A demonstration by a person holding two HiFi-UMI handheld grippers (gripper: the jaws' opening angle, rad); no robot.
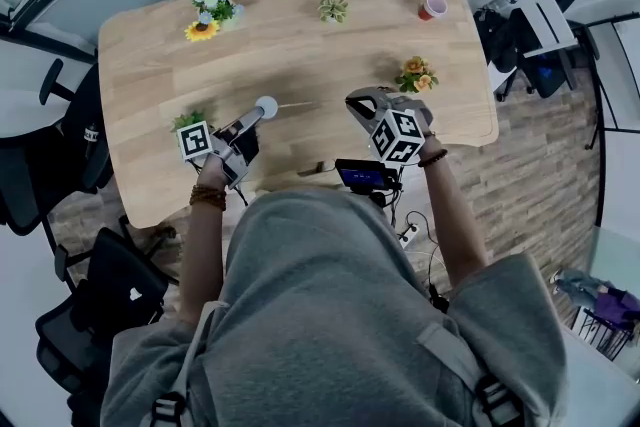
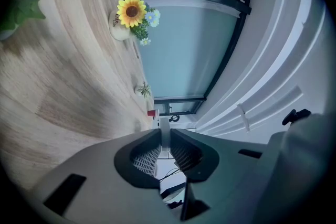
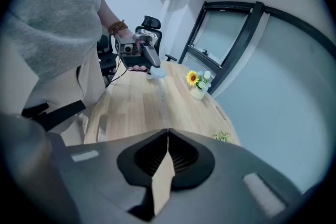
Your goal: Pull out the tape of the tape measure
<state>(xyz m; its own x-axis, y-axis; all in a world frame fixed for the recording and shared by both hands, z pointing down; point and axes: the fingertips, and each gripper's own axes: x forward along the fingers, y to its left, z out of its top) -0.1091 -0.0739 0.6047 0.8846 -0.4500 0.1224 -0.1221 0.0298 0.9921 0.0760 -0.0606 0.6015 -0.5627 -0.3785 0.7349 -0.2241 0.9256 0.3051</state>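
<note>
Tape measure (image 1: 267, 105) sits clamped edge-on between the jaws of the left gripper (image 1: 258, 115), over the wooden table (image 1: 300, 25). Its tape (image 1: 300, 104) stretches across to the right gripper (image 1: 353, 101), whose jaws are pinched tight on the tape's end.
</note>
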